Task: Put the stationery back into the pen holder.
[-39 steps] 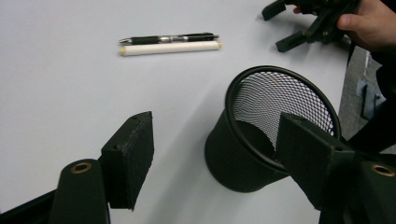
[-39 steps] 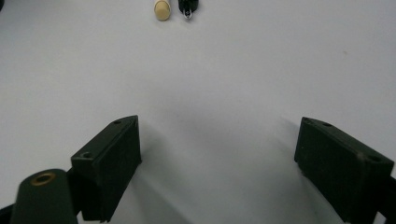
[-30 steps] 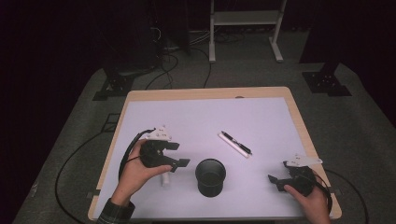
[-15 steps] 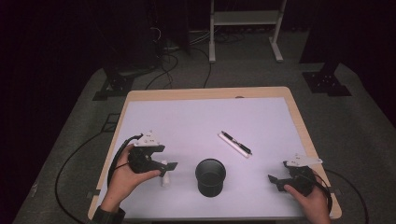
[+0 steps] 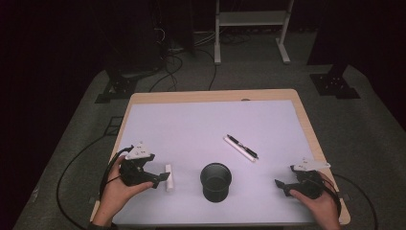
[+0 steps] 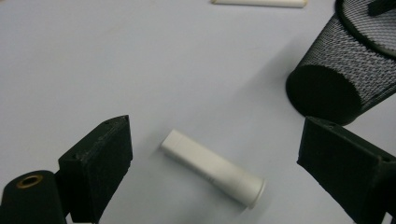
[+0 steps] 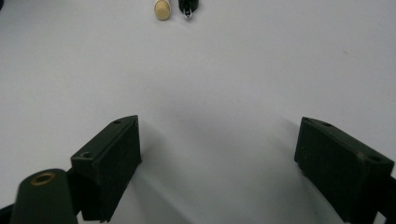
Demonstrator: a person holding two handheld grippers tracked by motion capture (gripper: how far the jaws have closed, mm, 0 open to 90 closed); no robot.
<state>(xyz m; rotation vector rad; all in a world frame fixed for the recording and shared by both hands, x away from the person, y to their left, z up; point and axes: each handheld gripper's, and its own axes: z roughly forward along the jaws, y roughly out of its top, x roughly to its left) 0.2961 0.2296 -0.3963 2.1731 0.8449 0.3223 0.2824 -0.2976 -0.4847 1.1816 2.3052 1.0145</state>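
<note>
your left gripper (image 6: 212, 154) has just been opening its jaws wide around the white tube (image 6: 214, 169), which lies untouched on the bench (image 5: 191, 124) beside the mesh cup (image 5: 216, 181); your right gripper (image 7: 217, 163) also stands wide, empty.

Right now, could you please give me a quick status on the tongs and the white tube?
Left tongs just opening, wide around white tube, not touching. Right tongs open, empty. Tube flat on table, beside mesh cup. Nothing blocking.
</note>
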